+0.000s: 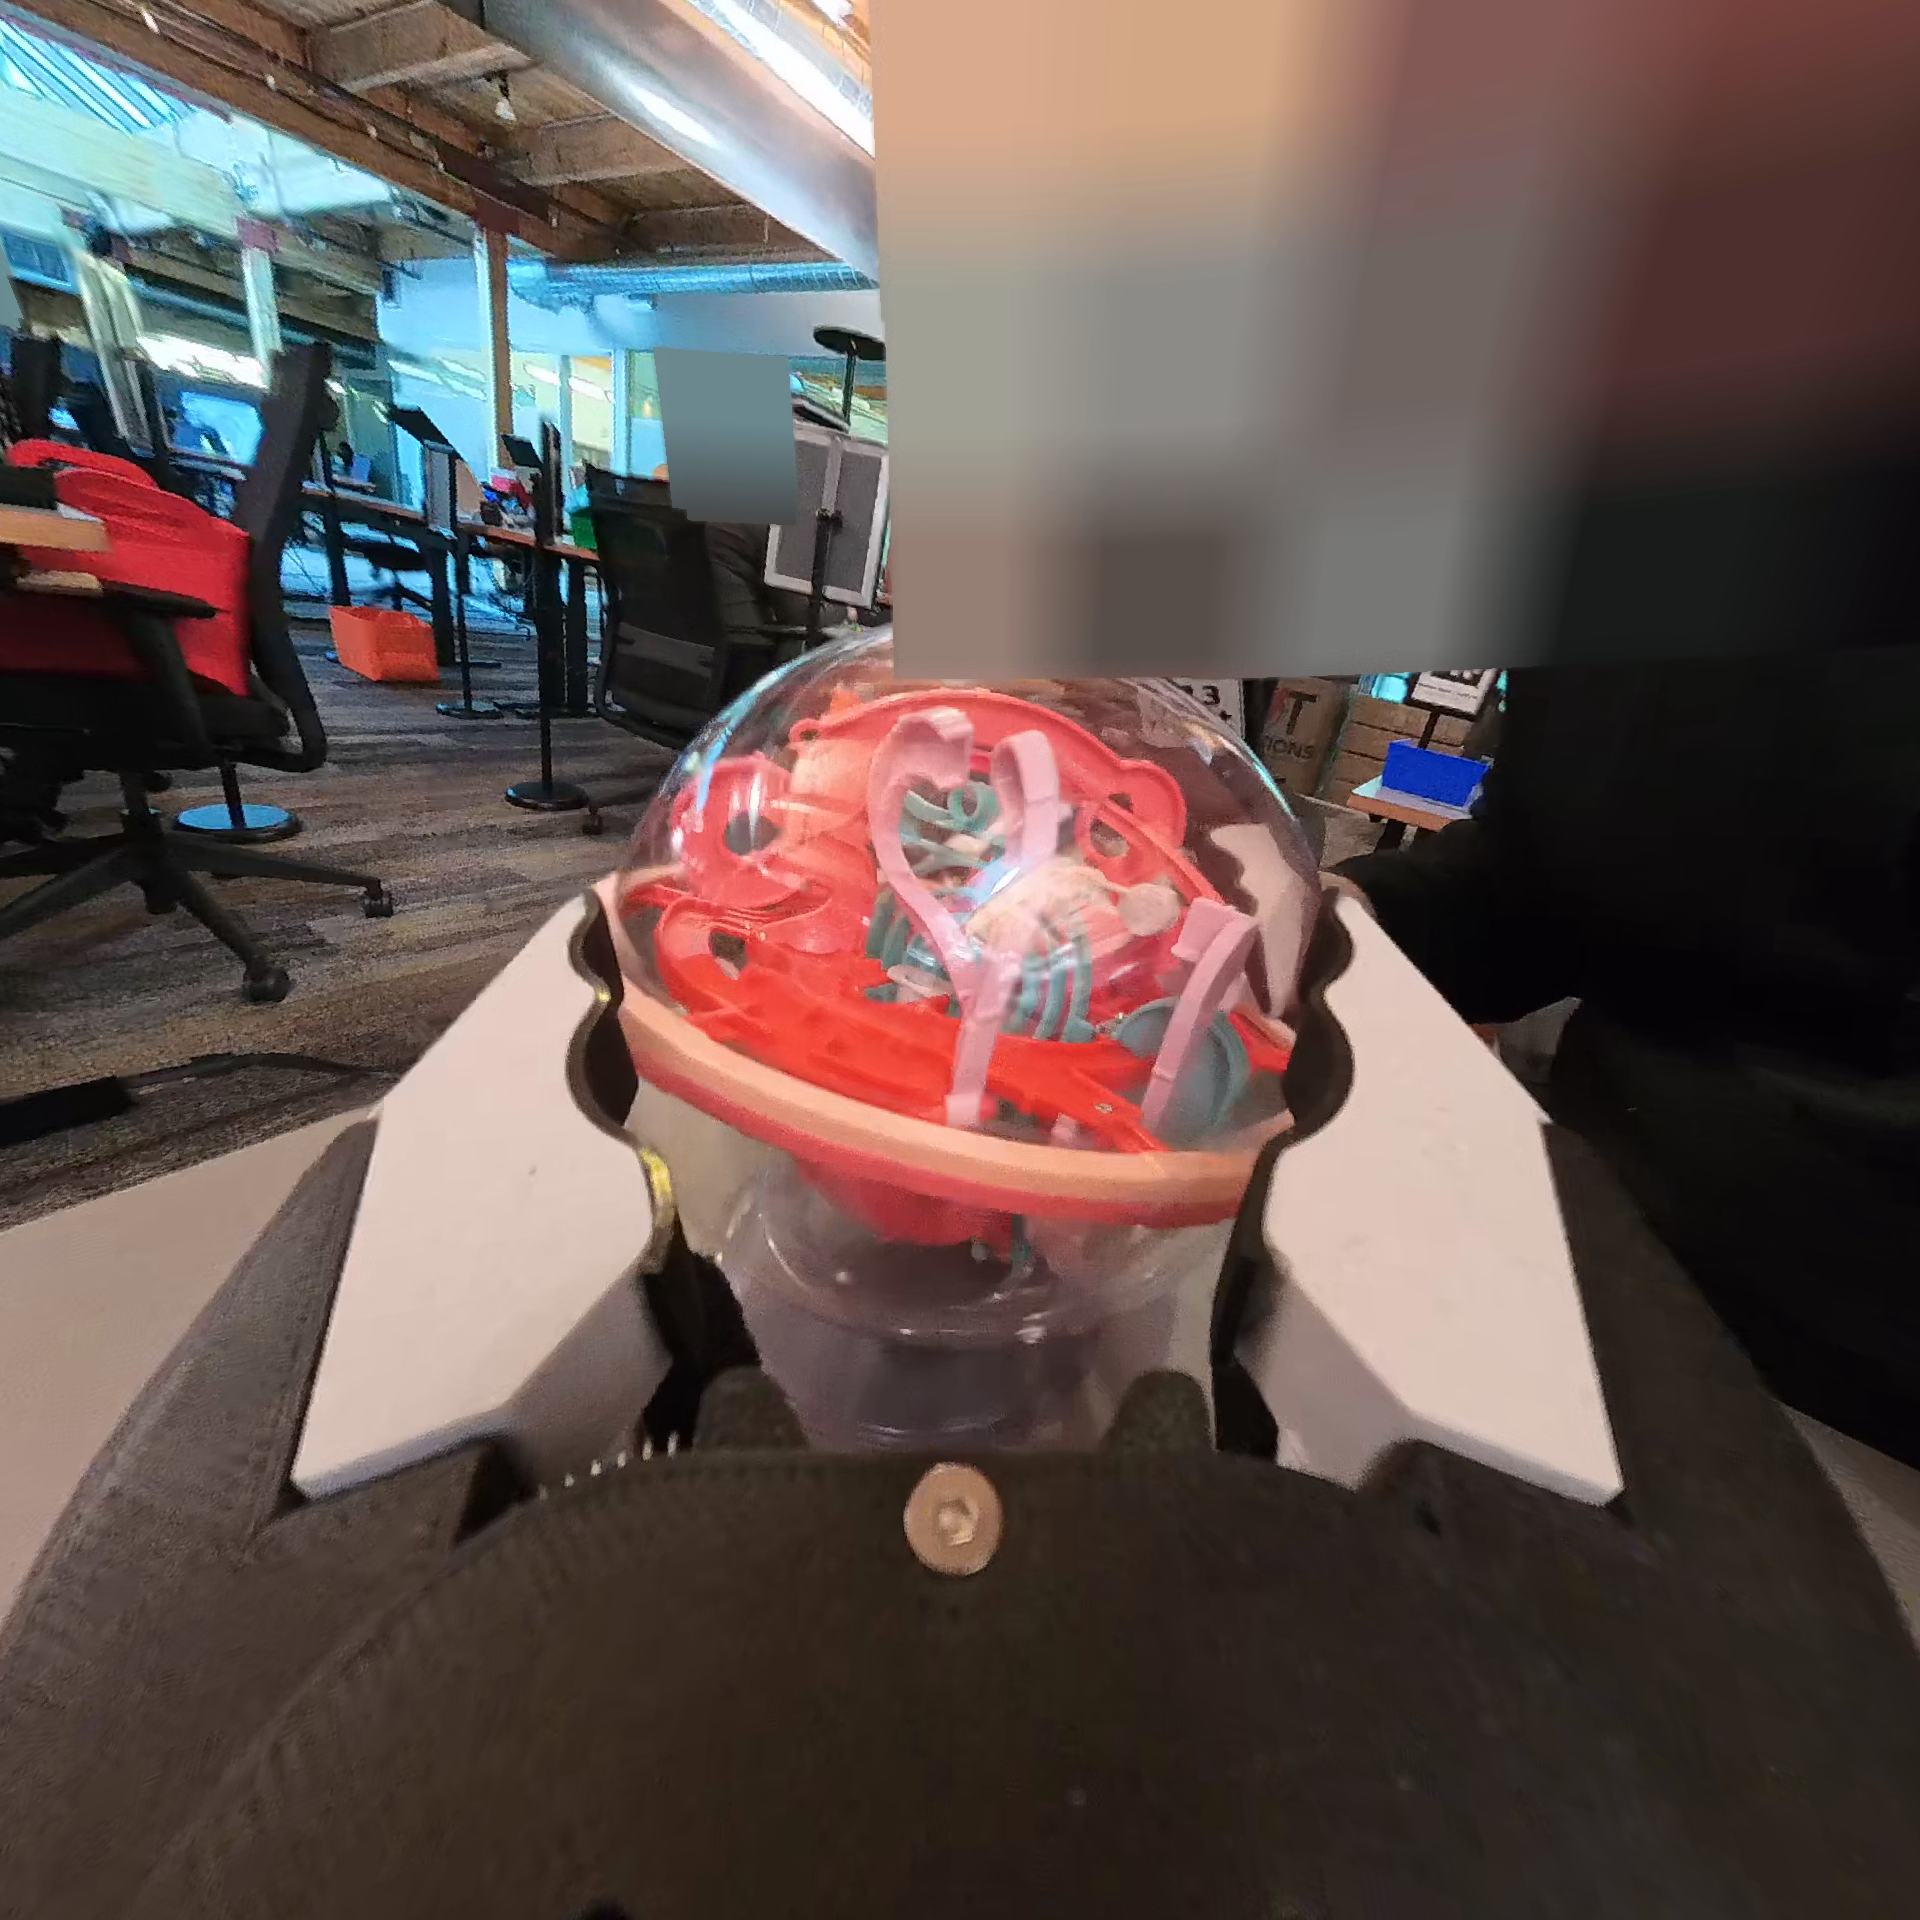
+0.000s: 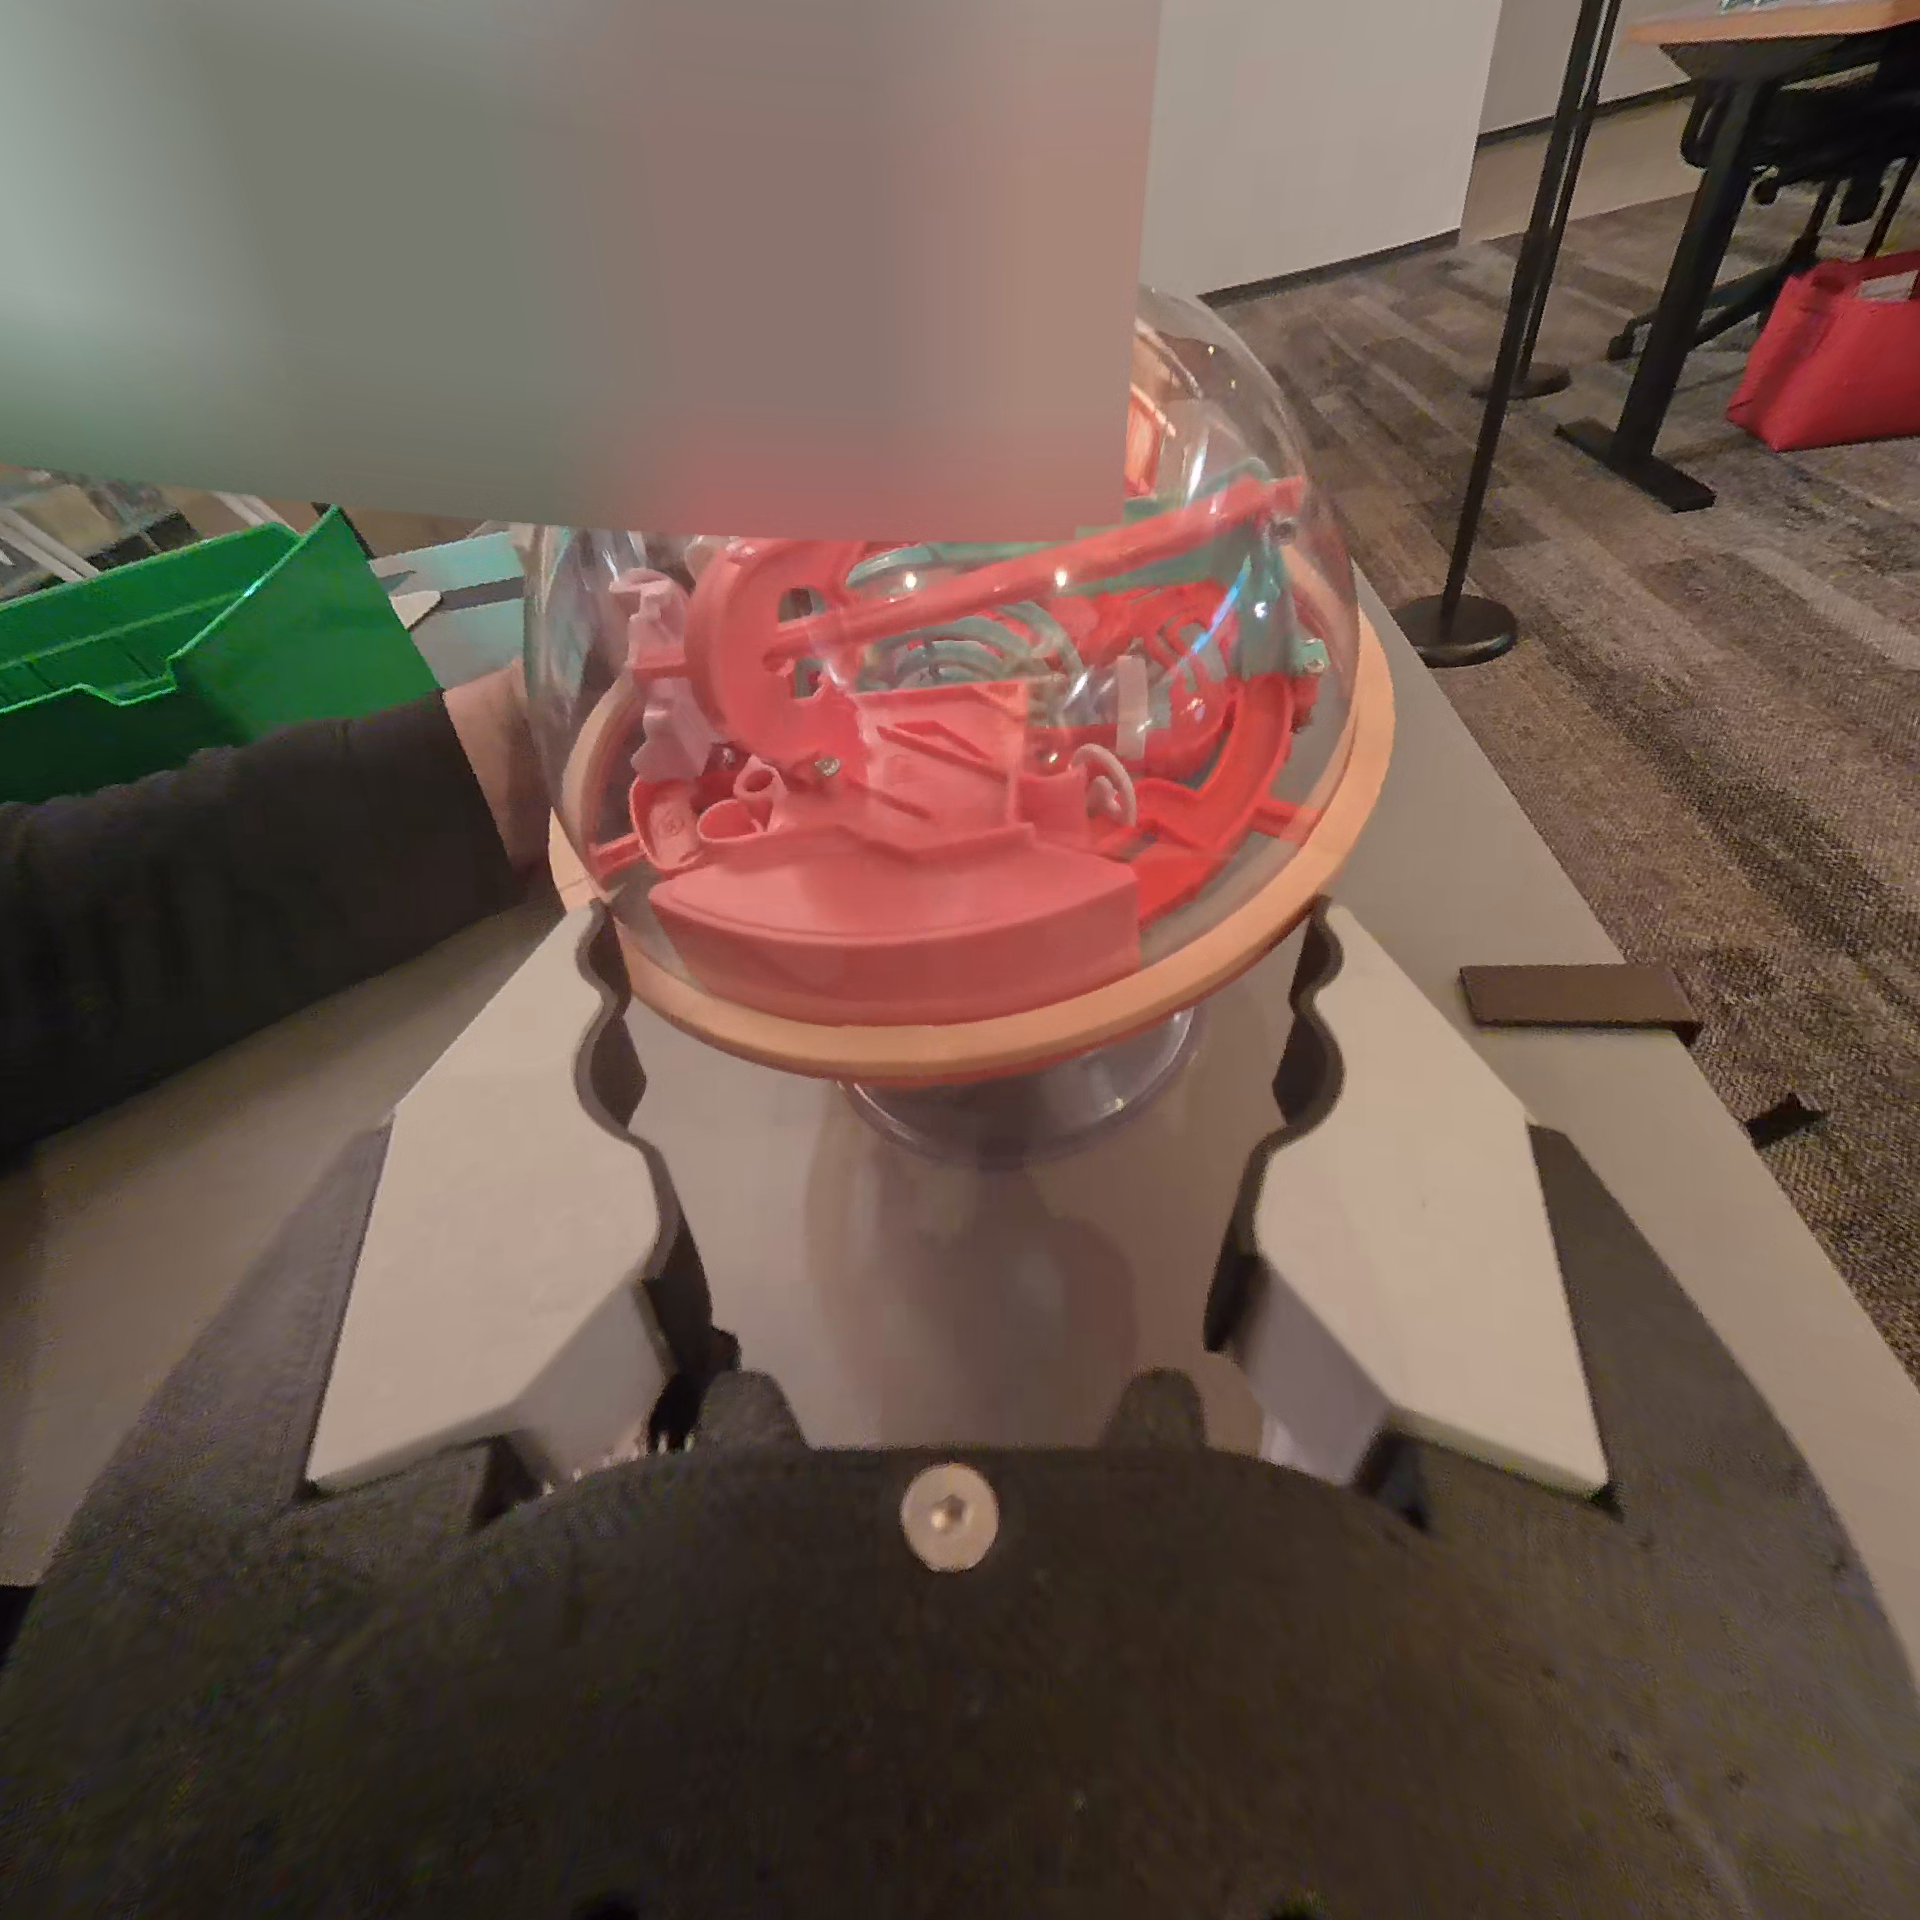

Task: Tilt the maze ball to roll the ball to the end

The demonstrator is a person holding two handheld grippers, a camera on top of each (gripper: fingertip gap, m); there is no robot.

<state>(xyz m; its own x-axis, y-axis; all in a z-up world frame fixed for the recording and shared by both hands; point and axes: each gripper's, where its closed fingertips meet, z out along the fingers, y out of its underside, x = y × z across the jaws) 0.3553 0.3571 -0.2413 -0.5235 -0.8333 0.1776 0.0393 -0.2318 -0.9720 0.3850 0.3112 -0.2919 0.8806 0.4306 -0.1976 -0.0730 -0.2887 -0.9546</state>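
Left gripper (image 1: 956,997): maze ball (image 1: 961,935) is pinched between the two white fingers (image 1: 488,1195), wavy black pads pressed against the sphere at 9 and 3 o'clock, just at the tan equator ring (image 1: 935,1138). Ring is tilted, lower toward 3 o'clock. Sphere sits deep in the jaws, its clear lower half down near the gripper body.

Right gripper (image 2: 951,997): fingers (image 2: 499,1195) are spread, nothing pinched. Tips are seen just below the ring (image 2: 966,1029) at 7 and 5 o'clock; contact with the ring cannot be told. Grey table (image 2: 1475,831) is visible through the gap between the fingers.

Maze ball (image 2: 935,748) in right wrist view: centre frame, 12 o'clock of the spread fingers, clear base cup (image 2: 1018,1101) under it. Whether the cup rests on the table cannot be told. Red, pink and teal tracks are seen inside the dome; the small rolling ball cannot be made out in either view.

A dark sleeve (image 2: 229,873) is seen at 9 o'clock of the ball, a green bin (image 2: 208,634) behind it at 10 o'clock. A dark flat rectangle (image 2: 1579,997) lies on the table at 3 o'clock. A red bag (image 2: 1829,353) is on the floor at 2 o'clock. In left wrist view, office chairs (image 1: 187,727) are seen at 9 o'clock and an orange bin (image 1: 382,644) on the floor at 10 o'clock.
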